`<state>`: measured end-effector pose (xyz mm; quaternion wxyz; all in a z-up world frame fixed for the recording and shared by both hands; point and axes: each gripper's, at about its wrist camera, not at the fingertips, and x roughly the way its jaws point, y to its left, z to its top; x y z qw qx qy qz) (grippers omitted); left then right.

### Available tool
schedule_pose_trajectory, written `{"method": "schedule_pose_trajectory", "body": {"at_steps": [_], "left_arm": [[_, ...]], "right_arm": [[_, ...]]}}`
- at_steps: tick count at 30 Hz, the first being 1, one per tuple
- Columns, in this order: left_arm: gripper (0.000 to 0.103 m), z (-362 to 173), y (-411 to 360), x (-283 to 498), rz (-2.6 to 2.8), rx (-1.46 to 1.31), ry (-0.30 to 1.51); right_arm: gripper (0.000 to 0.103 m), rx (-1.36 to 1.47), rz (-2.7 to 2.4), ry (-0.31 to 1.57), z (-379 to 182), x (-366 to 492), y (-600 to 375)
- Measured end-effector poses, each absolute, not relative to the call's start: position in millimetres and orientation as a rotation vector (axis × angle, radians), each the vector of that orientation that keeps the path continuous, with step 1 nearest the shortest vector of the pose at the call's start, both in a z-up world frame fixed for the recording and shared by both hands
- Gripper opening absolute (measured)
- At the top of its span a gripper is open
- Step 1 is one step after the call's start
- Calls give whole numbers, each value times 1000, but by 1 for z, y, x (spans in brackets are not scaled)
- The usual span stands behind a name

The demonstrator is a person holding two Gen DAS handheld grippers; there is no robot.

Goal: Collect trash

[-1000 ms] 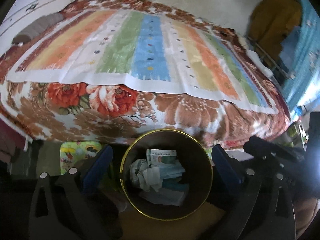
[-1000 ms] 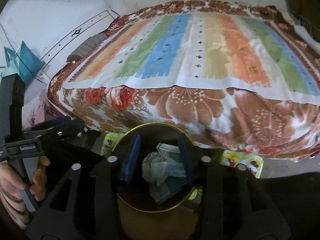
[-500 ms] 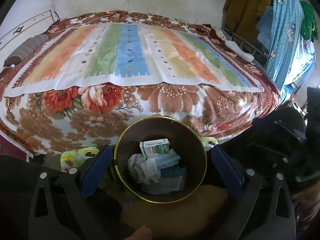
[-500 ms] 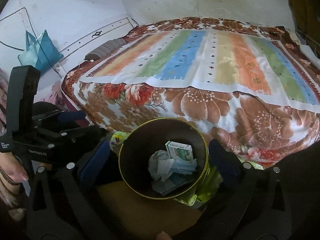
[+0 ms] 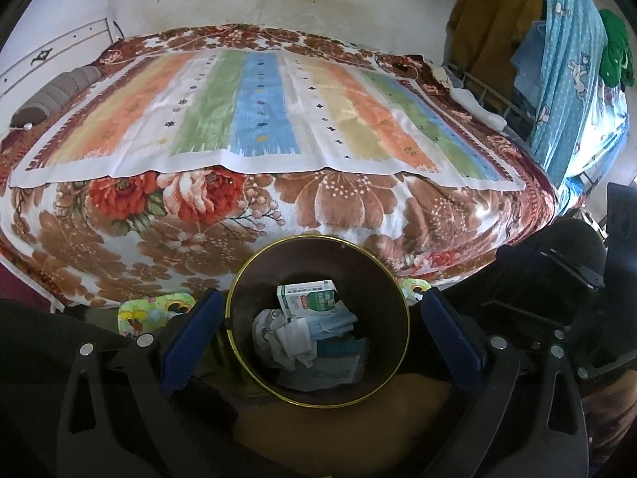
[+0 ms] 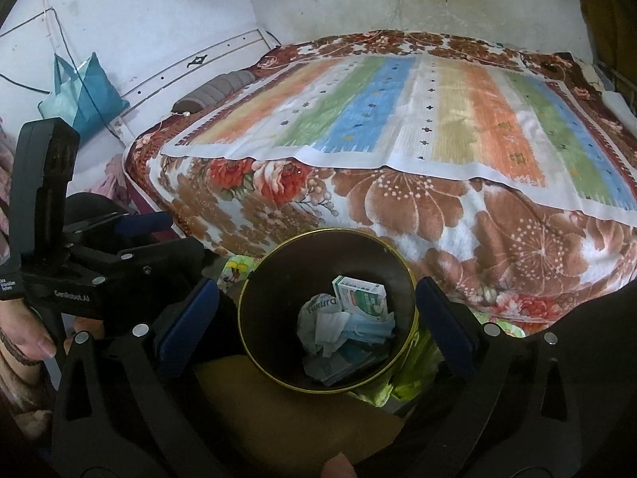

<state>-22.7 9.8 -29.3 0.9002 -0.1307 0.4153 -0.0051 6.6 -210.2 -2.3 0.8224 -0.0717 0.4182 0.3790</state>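
Trash (image 6: 350,322) lies in bin (image 6: 278,279) between wide-spread right tool (image 6: 316,314) pads.

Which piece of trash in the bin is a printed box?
The green-and-white box, rigid and printed, at the bin's far side; the rest are crumpled paper and blue masks.

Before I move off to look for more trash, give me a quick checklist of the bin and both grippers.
1. Left gripper open, nothing held: ok.
2. Right gripper open, nothing held: ok.
3. Bin upright beside the bed: ok.
4. Medicine box, face mask and crumpled paper inside the bin: ok.
5. Room left in the bin: ok, trash sits low.
6. More trash on the floor: cannot tell.
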Motion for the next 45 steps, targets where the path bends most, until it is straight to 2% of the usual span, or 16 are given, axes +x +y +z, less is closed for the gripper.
{"method": "schedule_pose_trajectory", "body": {"at_steps": [45], "left_arm": [[97, -36, 6, -22, -15, -287, 882]], "right_arm": [[94, -99, 859, 935, -4, 13, -214]]}}
